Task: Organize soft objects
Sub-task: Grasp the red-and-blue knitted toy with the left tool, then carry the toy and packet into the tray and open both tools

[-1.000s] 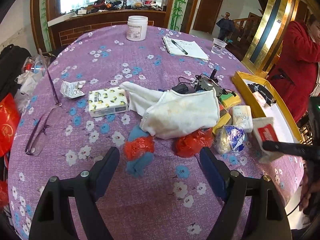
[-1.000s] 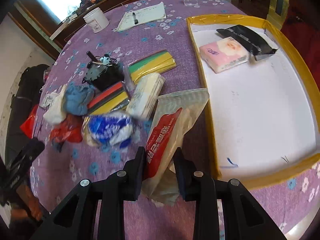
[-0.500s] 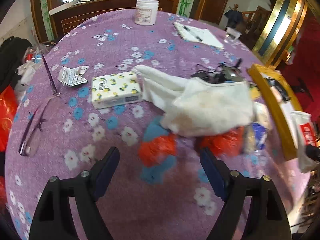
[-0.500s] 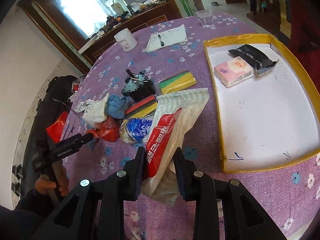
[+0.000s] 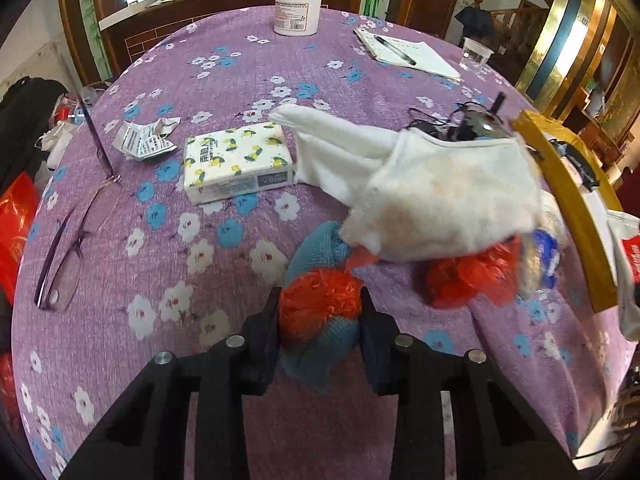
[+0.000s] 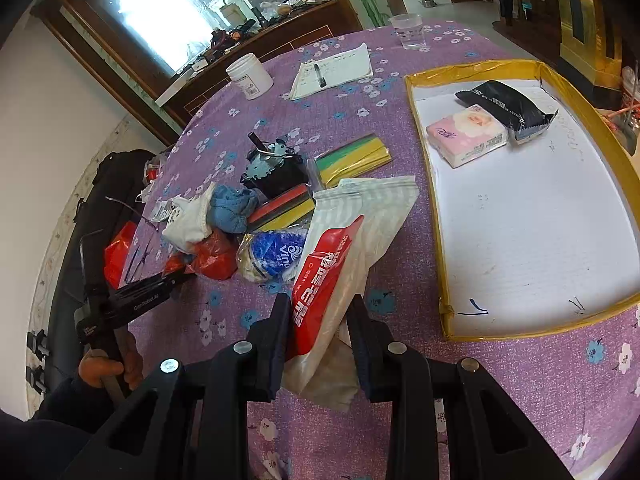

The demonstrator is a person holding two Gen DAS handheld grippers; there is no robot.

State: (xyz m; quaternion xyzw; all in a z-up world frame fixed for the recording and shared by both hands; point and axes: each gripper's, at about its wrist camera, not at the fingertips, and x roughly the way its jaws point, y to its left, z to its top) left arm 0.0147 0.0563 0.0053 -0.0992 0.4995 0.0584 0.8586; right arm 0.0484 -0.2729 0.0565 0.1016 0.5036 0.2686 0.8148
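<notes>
Gripping two soft things at once, I was midway through clearing the pile on the purple table [image 5: 208, 60]. My left tongs [image 5: 320, 320] had just been closing, and their pads now pressed on both sides of the blue cloth [image 5: 320, 344] with the red bag [image 5: 318, 304] bunched on top of it, near the table's near edge. Whether the red bag was tied to the cloth or only lay on it, I could not tell. My right tongs [image 6: 318, 320] pinched the red-and-white pouch [image 6: 340, 256], which stood up between the pads, just beside the tray's [image 6: 442, 240] left wall.

That tray, yellow-rimmed and white inside, sat toward the table's right edge and already held a pink tissue pack [image 6: 466, 134] and a black packet [image 6: 506, 106] at its far end. Most of its floor was bare.

I judged the step to be the pick-up, done on both sides, with the carry to the tray next. For the right hand that called for a lift over the yellow wall and a release on bare floor. The left bundle lay partly under the white towel [image 5: 432, 192], so I would need to draw it out gently, or the towel might drag along. The lemon-print tissue pack [image 5: 236, 160] still waited further in.
</notes>
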